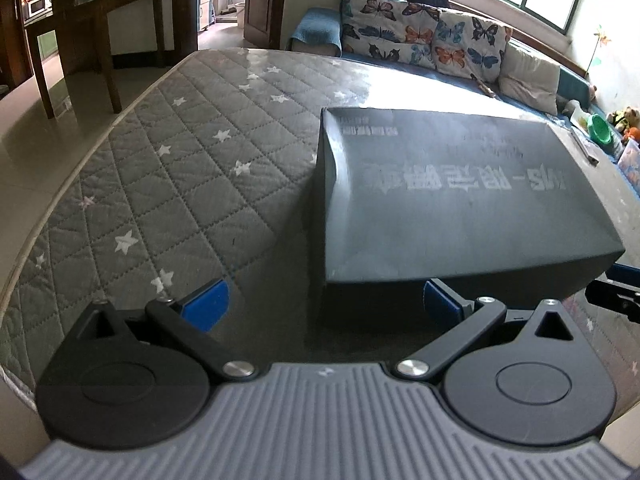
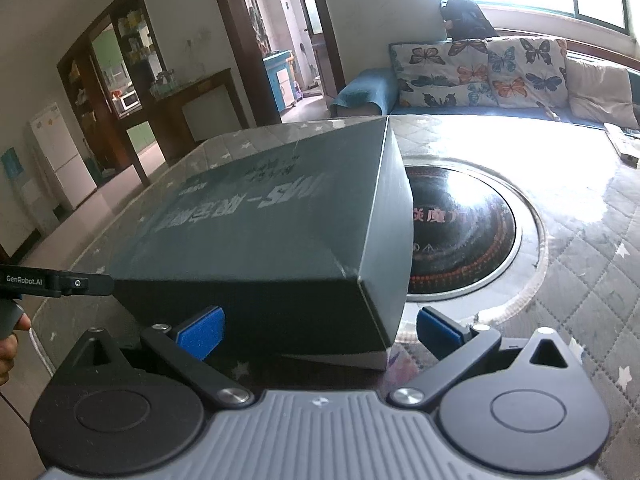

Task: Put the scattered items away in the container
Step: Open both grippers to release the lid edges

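A dark green-black cardboard box [image 1: 460,196] with pale printed lettering on its closed lid lies on the quilted grey star-patterned cover [image 1: 180,168]. My left gripper [image 1: 322,304] is open, its blue pads [image 1: 204,304] either side of the box's near left corner and not touching it. In the right wrist view the same box [image 2: 272,216] fills the middle, a paler lower edge showing beneath its near corner. My right gripper [image 2: 320,330] is open, straddling that near right corner. The other gripper [image 2: 60,284] reaches in at the left by the box's edge. No loose items are visible.
A round black cooktop [image 2: 472,232] is set into the table right of the box. A sofa with butterfly cushions [image 1: 424,36] runs behind. A pale flat object [image 2: 624,144] lies at the far right. A hand [image 2: 8,344] shows at the left edge.
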The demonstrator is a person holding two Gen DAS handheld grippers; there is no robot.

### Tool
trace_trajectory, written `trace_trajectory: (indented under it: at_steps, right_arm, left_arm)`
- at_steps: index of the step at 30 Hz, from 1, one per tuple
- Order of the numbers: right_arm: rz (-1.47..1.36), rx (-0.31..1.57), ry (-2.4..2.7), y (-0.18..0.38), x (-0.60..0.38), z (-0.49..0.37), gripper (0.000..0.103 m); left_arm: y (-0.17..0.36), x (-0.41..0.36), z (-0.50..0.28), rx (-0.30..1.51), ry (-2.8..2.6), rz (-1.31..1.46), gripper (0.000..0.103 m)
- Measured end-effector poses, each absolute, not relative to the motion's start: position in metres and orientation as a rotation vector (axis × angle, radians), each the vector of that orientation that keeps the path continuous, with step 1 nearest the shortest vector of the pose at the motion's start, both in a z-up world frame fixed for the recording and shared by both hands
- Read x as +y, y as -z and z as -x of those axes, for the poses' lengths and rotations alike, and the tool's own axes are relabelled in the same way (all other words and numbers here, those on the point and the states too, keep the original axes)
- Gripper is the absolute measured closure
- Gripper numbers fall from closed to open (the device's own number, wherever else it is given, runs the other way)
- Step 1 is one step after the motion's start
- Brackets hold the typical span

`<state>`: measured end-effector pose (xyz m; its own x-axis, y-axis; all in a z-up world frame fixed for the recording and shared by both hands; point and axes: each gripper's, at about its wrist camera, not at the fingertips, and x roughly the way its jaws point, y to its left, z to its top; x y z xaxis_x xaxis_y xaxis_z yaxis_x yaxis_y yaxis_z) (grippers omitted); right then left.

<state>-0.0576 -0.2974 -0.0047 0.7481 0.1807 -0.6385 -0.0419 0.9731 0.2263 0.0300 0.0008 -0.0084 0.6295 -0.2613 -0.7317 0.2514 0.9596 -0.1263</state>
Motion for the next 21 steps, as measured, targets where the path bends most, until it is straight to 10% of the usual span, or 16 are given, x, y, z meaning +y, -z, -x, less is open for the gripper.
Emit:
trace_trajectory:
  at_steps: [21]
  right_arm:
    - [-0.107,0.789,-0.126,0.032,-0.279,0.069,0.000]
  left_arm:
    - [0.048,-0.020,-0.010,0.887,0.293,-0.072,0.000]
